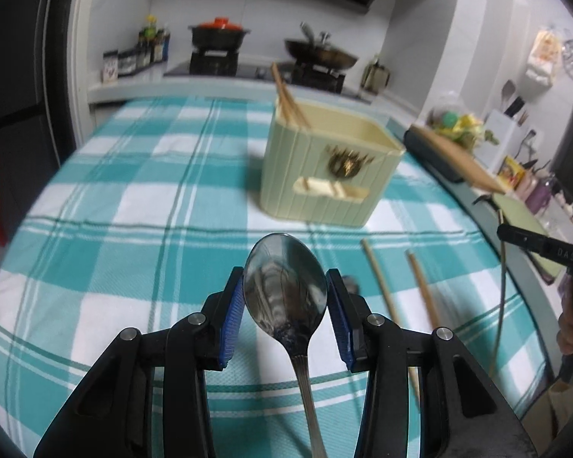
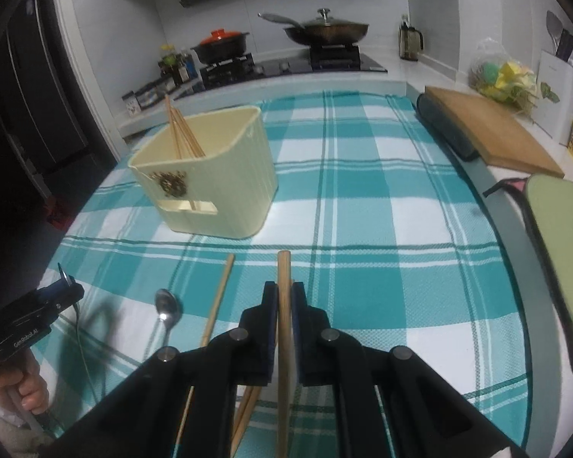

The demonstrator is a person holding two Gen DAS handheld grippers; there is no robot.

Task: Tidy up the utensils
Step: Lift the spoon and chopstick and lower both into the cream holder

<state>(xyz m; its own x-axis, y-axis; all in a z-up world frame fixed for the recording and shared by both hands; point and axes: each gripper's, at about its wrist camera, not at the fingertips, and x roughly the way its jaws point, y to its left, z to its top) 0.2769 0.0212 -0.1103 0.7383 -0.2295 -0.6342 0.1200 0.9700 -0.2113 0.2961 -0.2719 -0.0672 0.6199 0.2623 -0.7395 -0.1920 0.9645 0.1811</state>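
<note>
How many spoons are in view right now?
2. One spoon is clamped in the left gripper; the other spoon lies on the cloth. More may be hidden.

Teal checked tablecloth (image 2: 363, 198) covered the table. Behind it, stove (image 2: 286, 65) carried a black pot with orange lid (image 2: 221, 44) on the left and a lidded wok (image 2: 326, 30) on the right. Wooden cutting board (image 2: 489, 129) lay right of the tablecloth, bottles (image 2: 172, 63) left of the stove.

Bare checked cloth (image 2: 382, 229) lies open at twelve and two o'clock; the utensil holder (image 2: 210, 175) blocks eleven.
</note>
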